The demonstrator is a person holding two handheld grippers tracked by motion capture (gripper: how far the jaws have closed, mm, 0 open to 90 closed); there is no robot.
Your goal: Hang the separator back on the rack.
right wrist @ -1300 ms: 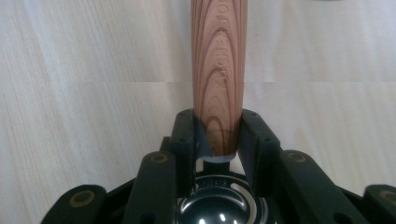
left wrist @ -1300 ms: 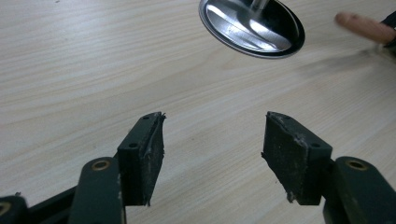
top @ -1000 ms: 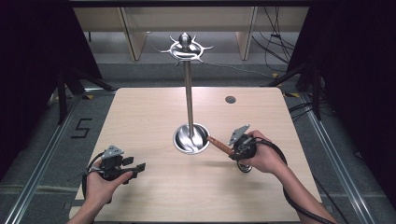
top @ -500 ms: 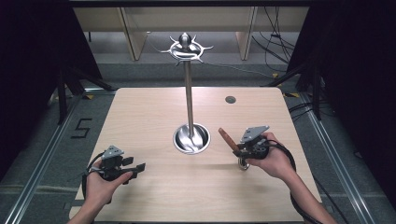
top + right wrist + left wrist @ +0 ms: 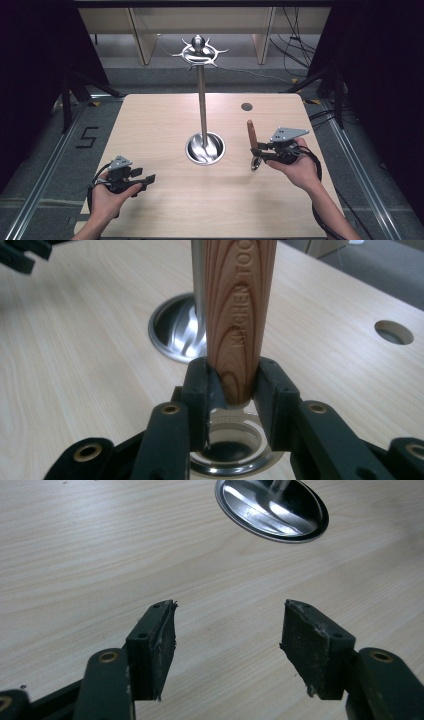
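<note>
- Right gripper (image 5: 257, 151) clamps wooden-handled utensil (image 5: 251, 134) at its ferrule, handle up, right of stand (image 5: 202, 115).
- Left gripper (image 5: 227, 635) wide open, idle.
- Step: carrying; next, likely hang on top hooks (image 5: 200, 51), needs lift.

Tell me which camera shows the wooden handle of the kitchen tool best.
The right gripper view: the wooden handle stands close up between the right claw, its grain and stamped lettering readable. The high view shows the handle small, standing upright beside the metal stand's base.
</note>
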